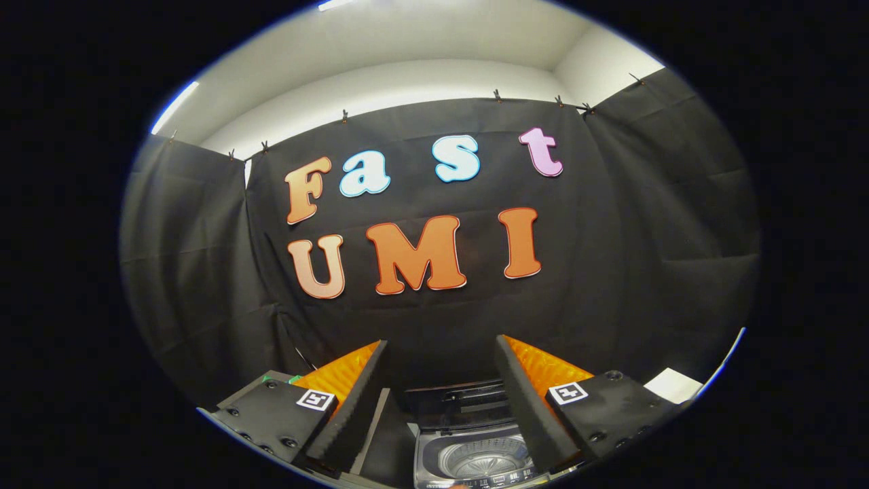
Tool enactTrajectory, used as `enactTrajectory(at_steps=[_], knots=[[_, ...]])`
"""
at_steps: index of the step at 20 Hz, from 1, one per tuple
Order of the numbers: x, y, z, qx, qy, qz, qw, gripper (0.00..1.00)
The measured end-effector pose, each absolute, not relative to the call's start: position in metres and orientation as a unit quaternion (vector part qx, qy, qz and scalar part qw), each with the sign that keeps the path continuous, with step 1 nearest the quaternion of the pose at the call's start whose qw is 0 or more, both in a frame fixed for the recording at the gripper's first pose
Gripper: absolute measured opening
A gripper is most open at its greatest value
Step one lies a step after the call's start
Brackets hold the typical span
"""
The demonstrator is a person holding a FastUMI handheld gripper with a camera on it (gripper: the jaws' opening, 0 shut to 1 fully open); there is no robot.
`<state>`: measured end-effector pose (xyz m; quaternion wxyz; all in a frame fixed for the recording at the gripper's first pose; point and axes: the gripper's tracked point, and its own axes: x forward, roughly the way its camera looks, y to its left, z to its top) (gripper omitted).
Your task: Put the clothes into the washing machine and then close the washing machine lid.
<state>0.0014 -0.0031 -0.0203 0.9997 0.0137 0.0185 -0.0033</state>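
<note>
The black cloth wall (434, 312) of the booth stands straight ahead, clipped along its upper hem, with pale ceiling (407, 54) above it and a strip light (175, 106) off to one side. Below, between the fingers and somewhat beyond them, sits the washer (472, 451), seen from above. Its lid (461, 404) is up, leaning back toward the wall, and the ribbed metal drum (483, 462) lies open to view. I cannot make out any clothes inside the visible part of the drum. The gripper (441, 353) is spread wide, its two fingers well apart and holding nothing, with the tips set against the cloth wall. Each finger mount carries a small square marker (316, 399). A white sheet (672, 385) lies just beside the right finger mount.
</note>
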Motion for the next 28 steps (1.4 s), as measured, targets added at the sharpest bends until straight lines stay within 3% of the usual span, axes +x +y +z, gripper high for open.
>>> enactTrajectory(at_steps=[14, 28], knots=[[0.002, 0.061, -0.024, -0.036, 0.031, 0.030, 0.998, 0.99], [0.014, 0.224, -0.133, -0.032, 0.152, 0.146, 0.977, 0.99]])
